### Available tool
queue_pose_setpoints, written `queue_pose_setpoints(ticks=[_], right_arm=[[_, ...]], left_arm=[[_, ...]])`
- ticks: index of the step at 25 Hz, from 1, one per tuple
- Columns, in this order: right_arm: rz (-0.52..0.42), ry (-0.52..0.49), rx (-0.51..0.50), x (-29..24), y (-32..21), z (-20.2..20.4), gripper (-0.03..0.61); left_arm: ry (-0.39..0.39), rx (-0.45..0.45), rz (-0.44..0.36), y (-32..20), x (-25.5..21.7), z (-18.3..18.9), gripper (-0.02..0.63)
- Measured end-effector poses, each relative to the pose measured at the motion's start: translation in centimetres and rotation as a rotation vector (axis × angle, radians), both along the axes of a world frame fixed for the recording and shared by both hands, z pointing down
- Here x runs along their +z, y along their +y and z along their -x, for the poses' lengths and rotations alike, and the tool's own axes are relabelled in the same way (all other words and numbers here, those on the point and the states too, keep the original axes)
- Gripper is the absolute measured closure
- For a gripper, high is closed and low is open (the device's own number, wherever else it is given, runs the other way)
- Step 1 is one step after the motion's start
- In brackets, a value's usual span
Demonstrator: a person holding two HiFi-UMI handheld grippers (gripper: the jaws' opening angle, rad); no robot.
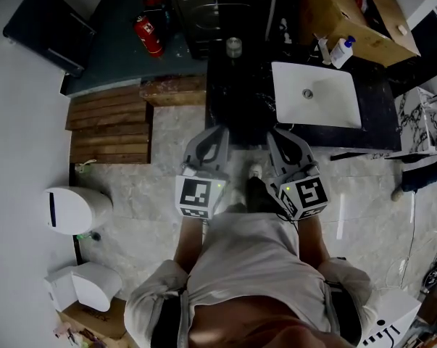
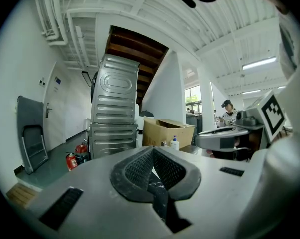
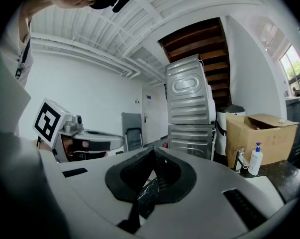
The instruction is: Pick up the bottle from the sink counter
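The bottle [image 1: 341,51], white with a blue pump, stands at the back of the black sink counter [image 1: 240,100], to the right of the faucet [image 1: 323,49] and in front of a cardboard box [image 1: 356,13]. It is small and far off in the left gripper view [image 2: 174,143] and stands at the right in the right gripper view [image 3: 255,159]. Both grippers are held close to the person's chest, short of the counter's front edge. My left gripper [image 1: 215,136] [image 2: 153,151] is shut and empty. My right gripper [image 1: 280,138] [image 3: 153,151] is also shut, with nothing in it.
A white basin [image 1: 316,93] is set into the counter. Two stacked metal machines [image 1: 218,13] stand behind the counter's left end, with red fire extinguishers [image 1: 147,35] beside them. A wooden pallet [image 1: 109,122] and a white toilet [image 1: 73,209] are to the left.
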State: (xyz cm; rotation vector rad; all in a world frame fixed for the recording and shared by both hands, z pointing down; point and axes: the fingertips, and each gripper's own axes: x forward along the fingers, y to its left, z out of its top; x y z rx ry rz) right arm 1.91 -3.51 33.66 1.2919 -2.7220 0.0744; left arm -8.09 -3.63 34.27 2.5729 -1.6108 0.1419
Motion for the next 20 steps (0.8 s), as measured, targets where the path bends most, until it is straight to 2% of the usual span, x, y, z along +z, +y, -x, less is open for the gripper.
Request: queue_pose_setpoints(ticks=[6, 20], right_arm=[[-0.001, -0.013, -0.024, 0.3, -3.7, -0.4, 0.581], [0.006, -0.052, -0.053, 0.7, -11.5, -2.2, 0.581]], left_arm=[[-0.017, -0.035, 0.005, -3.2, 0.3, -0.3, 0.612], [-0.048, -0.049, -0.003, -10.5, 0.0, -2.8, 0.612]])
